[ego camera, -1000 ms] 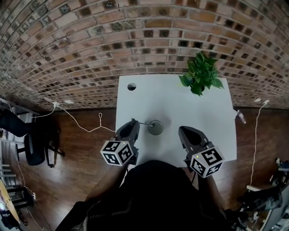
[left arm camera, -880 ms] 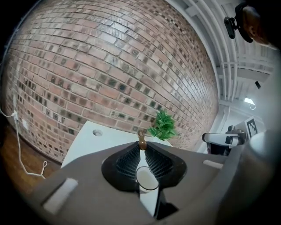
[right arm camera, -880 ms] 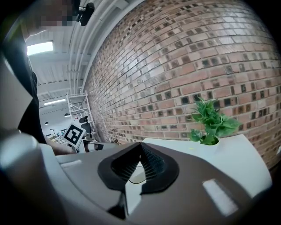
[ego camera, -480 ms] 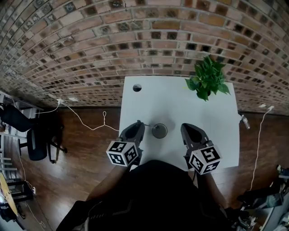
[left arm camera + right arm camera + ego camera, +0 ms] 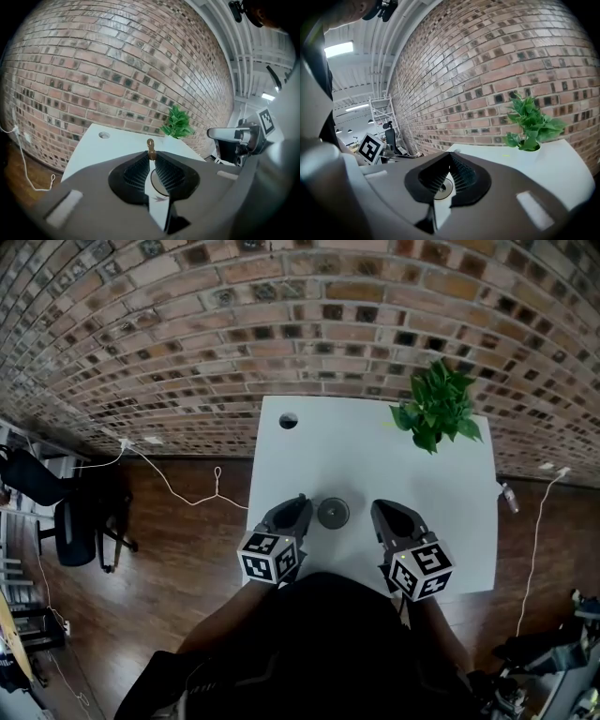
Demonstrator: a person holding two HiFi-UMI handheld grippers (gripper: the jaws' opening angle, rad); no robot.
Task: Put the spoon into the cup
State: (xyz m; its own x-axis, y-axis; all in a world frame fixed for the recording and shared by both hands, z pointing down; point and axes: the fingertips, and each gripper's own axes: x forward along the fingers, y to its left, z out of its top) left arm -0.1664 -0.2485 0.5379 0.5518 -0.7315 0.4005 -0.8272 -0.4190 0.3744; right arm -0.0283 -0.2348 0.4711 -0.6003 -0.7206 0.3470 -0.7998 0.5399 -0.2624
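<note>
Brick wall behind a white desk (image 5: 375, 446). Beside the cup (image 5: 333, 513), left tool (image 5: 302, 502) pinches the spoon (image 5: 151, 149); right tool (image 5: 380, 507) sits closed, empty. Carrying step, I judge; next, tip spoon into cup.

Loft-style office or studio workspace

A bare brick wall (image 5: 281, 324) runs along the far side above a dark wooden floor (image 5: 169, 587); a white desk (image 5: 375, 465) with a cable hole (image 5: 288, 420) and a potted plant (image 5: 437, 413) stands against it; an office chair (image 5: 70, 521) sits at the left, near trailing cables (image 5: 187, 486); further left are a white piped ceiling (image 5: 389, 33), a strip light (image 5: 338, 48) and a scaffold tower (image 5: 380, 123).
</note>
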